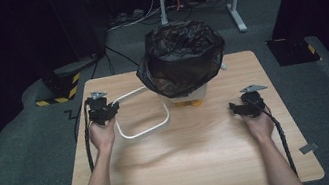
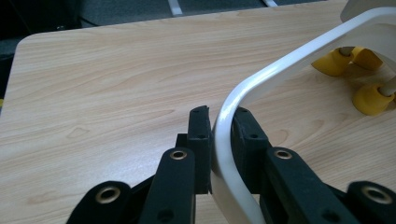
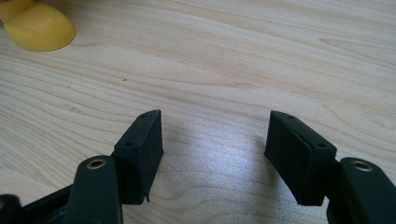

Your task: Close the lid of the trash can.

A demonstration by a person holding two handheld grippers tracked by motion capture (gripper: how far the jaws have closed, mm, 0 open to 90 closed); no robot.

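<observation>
A white rounded hoop (image 1: pixel 145 132) lies tilted over the wooden table (image 1: pixel 189 159), its far end by a white bin (image 1: pixel 192 94). My left gripper (image 1: pixel 105 111) is shut on the hoop's left side. In the left gripper view the two pads clamp the white band (image 2: pixel 280 70) at its bend, at my left gripper (image 2: pixel 220 122). A black plastic bag (image 1: pixel 181 57) drapes over the bin's top. My right gripper (image 1: pixel 243 105) hovers low at the table's right, open, with bare wood between the jaws of my right gripper (image 3: pixel 215 135).
Yellow rounded feet (image 2: pixel 369 98) stick out under the bin, and one yellow foot (image 3: pixel 39 28) lies at the top left of the right gripper view. A white desk frame (image 1: pixel 234 5) and cables stand on the grey floor beyond the table.
</observation>
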